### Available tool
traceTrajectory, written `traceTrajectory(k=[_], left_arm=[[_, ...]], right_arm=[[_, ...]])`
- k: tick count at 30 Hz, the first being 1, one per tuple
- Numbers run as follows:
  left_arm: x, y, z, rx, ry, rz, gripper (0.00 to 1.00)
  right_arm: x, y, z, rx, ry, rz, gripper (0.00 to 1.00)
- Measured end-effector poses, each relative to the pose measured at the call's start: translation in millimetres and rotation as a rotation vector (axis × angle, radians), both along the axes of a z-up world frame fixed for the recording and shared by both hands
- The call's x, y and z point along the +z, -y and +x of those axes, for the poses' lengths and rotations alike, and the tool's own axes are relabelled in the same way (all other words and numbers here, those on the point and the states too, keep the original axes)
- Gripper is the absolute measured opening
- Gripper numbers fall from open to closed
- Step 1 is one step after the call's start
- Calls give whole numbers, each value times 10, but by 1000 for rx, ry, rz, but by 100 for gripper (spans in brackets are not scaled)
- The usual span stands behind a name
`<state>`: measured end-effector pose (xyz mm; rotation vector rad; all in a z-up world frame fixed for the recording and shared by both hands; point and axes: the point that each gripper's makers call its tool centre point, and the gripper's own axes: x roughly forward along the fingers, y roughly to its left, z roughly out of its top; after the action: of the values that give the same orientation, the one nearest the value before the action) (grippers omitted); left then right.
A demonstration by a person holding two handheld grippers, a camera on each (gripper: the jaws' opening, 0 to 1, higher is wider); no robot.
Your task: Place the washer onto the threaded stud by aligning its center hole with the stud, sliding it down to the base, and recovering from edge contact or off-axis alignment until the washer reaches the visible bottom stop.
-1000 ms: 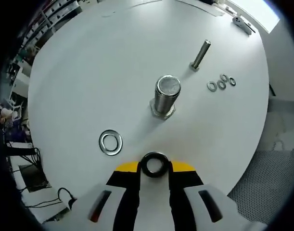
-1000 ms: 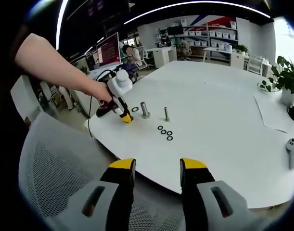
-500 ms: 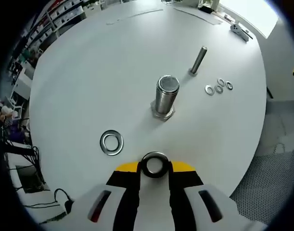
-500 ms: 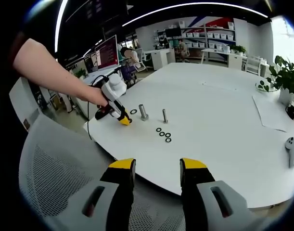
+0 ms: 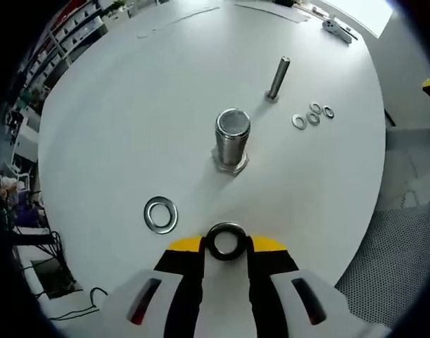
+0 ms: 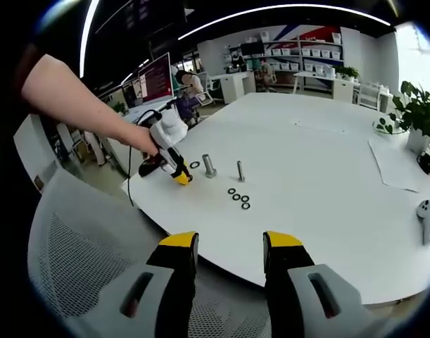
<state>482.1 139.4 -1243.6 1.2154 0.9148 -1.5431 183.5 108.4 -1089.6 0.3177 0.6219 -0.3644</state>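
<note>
1. Washer point(image 5: 226, 241) is sitting clamped between the yellow tips of the left gripper point(image 5: 226, 248), which I am holding above the near edge of the white counter point(image 5: 130, 105).
2. I am seeing the large threaded stud point(image 5: 231, 139) standing upright on the counter ahead of the washer, well apart from it.
3. I am noting a second large washer point(image 5: 160, 214) lying flat on the counter, left of the stud.
4. I am also noting a thinner bolt point(image 5: 277, 77) standing farther back, with three small washers point(image 5: 312, 117) just beside it.
5. I am keeping the right gripper point(image 6: 227, 248) over a mesh chair point(image 6: 81, 260), jaws apart and holding nothing.
</note>
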Motion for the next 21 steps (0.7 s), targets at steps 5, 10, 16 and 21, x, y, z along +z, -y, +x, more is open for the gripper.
traceTrajectory(k=[5,10,16,21], left_arm=[[5,34,-18,-5,4,21,21],[-5,17,11,-19,9,25,20],[17,34,-23,-34,10,14,19],[-2,44,-25,-49,0,17,19]], right_arm=[[-3,-4,-1,2,-4,-1,39],[-3,5,-5,-3,-2,-1,39],[0,7,-3,-1,-2,-2,39],[-5,13,-13,-1,-2,-2,39]])
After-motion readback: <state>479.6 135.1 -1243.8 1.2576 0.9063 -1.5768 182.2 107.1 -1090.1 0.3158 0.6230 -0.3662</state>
